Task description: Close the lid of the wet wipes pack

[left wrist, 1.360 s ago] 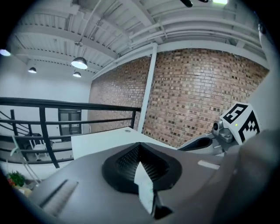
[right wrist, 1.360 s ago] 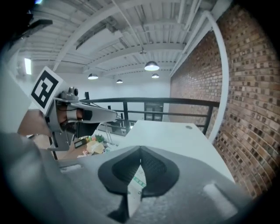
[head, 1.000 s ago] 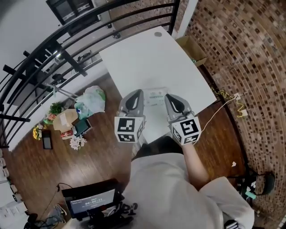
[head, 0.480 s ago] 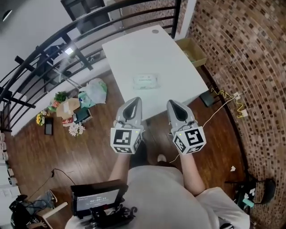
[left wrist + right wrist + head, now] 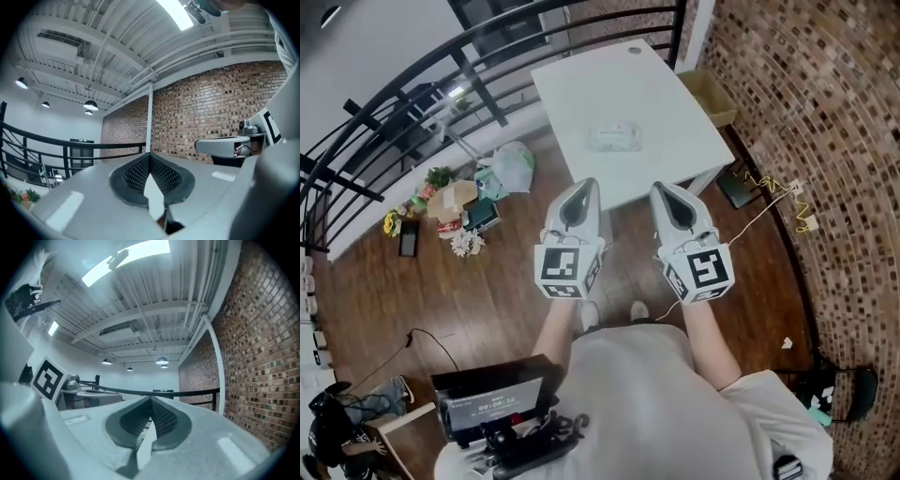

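Left claw (image 5: 150,157) pressed together, mesh pads meeting at the tips, nothing between them. Right claw (image 5: 151,401) likewise closed and empty. Both held up side by side in the air, just short of the near edge of the white worktop (image 5: 666,103), well apart from the wet wipes pack (image 5: 612,139).

Pack lying flat around the middle of the worktop, visible in the head view alone and too small there to tell how the lid sits.

Gripper views tilted high instead: ceiling beams (image 5: 93,42), brick wall (image 5: 262,357), black railing (image 5: 70,145). At the right of the left gripper view, the body of the right claw. At the left of the right gripper view, the left claw's marker cube (image 5: 47,377).

Only from the head view: cardboard box (image 5: 711,97) beside the worktop, white bag (image 5: 514,167) and flowers (image 5: 467,244) on the wooden floor (image 5: 497,300), a lit screen (image 5: 492,405) at the bottom.
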`<state>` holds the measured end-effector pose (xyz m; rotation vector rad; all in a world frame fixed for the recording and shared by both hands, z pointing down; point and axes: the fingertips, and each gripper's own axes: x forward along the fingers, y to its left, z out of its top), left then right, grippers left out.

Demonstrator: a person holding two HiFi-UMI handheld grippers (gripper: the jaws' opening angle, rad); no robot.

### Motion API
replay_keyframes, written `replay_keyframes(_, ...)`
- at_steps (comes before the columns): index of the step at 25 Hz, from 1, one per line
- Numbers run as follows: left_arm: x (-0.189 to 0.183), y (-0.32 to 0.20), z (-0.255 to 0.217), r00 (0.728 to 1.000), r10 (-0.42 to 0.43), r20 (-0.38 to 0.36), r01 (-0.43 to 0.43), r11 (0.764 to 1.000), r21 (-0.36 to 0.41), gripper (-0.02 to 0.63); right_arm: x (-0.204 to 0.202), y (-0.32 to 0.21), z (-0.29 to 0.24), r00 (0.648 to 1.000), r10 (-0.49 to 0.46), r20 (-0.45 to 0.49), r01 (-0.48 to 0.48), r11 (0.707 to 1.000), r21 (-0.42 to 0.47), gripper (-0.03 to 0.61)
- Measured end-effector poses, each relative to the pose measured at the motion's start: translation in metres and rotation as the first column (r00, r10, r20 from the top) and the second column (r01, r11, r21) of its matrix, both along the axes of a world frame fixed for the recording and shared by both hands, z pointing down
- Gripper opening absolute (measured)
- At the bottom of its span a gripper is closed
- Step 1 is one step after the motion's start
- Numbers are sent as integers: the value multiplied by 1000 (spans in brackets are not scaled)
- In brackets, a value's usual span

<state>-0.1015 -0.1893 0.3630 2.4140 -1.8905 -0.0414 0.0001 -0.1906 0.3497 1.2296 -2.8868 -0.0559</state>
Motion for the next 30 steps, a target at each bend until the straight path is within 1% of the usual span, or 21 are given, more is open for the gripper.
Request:
replay_keyframes(3, -14, 15, -18, 1000, 13, 15, -14, 999, 34, 15, -19, 6, -6, 1000, 21, -16, -21, 1000, 17, -12)
replay_keyframes(6, -24, 18, -24, 1000, 1, 31, -3, 998, 57, 15, -30, 6, -12, 1000, 29, -12, -29, 999, 35, -12)
replay_keyframes(9, -35, 21, -29, 999, -24, 22, 22, 997, 75, 15, -42, 14, -15, 1000, 4, -25, -2, 999, 52, -11)
replay_keyframes(11, -44, 23, -29, 999, -39, 17, 38, 997, 72, 15, -49, 16, -10, 1000, -4, -26, 4, 999, 32, -11)
replay_keyframes(13, -44, 23, -29, 999, -35, 18, 34, 997, 66, 15, -50, 17, -9, 1000, -4, -22, 5, 1000, 25, -11)
replay_keyframes(16, -41, 22, -28, 999, -27, 28, 25, 997, 69, 15, -50, 19, -15, 1000, -9, -27, 11, 998, 62, -11)
replay_keyframes(22, -38, 23, -21, 999, -13, 31, 12, 999, 53, 15, -48, 20, -21, 1000, -3, -16, 4, 996, 88, -11)
replay_keyframes(30, -38, 21, -27, 999, -9, 32, 7, 998, 67, 15, -44, 22, -21, 1000, 14, -18, -12, 996, 90, -11)
